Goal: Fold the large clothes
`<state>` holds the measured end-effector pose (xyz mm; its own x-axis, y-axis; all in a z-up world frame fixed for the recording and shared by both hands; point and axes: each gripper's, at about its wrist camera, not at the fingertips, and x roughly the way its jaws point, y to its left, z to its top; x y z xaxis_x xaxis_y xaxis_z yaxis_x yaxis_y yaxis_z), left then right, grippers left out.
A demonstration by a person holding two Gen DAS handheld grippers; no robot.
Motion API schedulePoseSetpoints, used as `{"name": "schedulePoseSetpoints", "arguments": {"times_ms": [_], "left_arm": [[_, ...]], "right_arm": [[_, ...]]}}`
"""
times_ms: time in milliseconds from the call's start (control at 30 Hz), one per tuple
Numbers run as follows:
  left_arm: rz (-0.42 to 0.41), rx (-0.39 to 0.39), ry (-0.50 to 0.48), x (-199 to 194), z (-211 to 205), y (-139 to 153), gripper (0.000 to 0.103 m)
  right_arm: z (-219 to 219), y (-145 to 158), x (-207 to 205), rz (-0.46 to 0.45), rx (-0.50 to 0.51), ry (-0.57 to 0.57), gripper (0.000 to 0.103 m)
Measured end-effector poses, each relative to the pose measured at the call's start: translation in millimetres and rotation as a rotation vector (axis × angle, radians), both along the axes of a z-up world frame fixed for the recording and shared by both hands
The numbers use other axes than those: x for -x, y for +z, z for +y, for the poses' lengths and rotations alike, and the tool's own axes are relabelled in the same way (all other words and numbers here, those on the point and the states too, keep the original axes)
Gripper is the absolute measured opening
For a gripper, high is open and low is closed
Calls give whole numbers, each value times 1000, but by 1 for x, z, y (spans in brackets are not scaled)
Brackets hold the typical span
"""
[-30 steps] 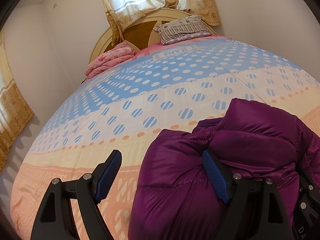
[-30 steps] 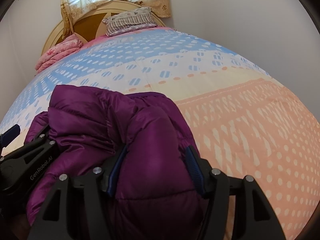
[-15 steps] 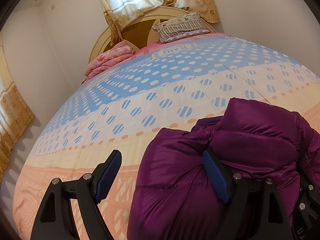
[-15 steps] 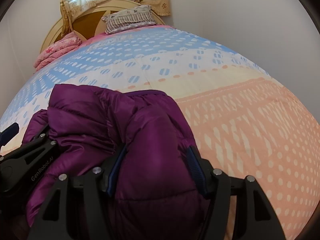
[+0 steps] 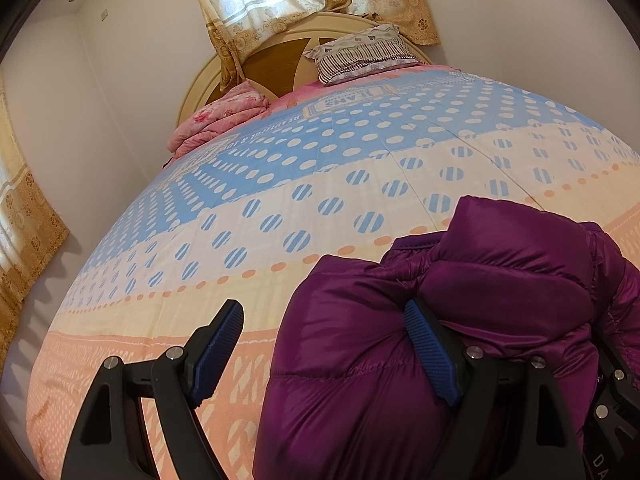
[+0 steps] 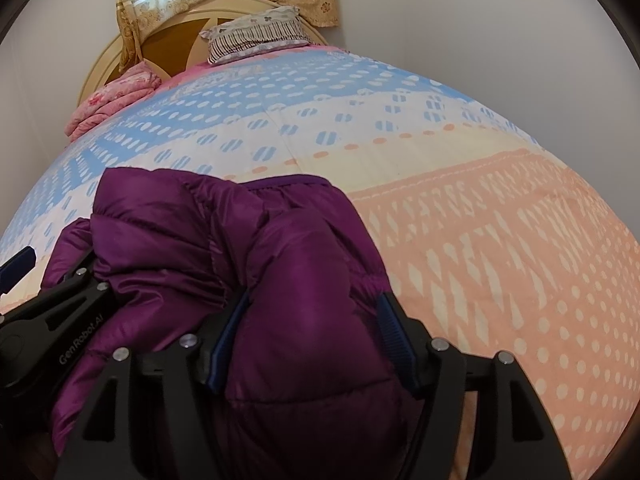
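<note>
Right gripper [image 6: 314,330] jaws just widened around jacket [image 6: 224,240] bulge; left gripper [image 5: 328,344] wide, unchanged. "GenRobot.AI" on left gripper body.

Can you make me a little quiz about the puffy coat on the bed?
1. Pick one: what colour is the puffer jacket? A) green B) purple C) yellow
2. True or false: the left tool has its jaws shut tight.
3. In your own words: what lies folded at the head of the spotted bedspread, left of the striped pillow?

Key
1. B.
2. False. The jaws stand wide apart, one over bare bedspread and the other against the jacket.
3. A pink floral quilt.
</note>
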<state>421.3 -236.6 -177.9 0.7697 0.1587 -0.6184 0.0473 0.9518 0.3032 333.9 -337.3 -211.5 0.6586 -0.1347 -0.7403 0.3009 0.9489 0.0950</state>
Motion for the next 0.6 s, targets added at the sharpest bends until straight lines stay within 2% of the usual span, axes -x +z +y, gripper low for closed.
{"name": "schedulePoseSetpoints", "arguments": {"times_ms": [600], "left_arm": [[5, 3, -6, 0, 1, -2, 84]], "right_arm": [[-5, -4, 2, -1, -50, 8, 72]]}}
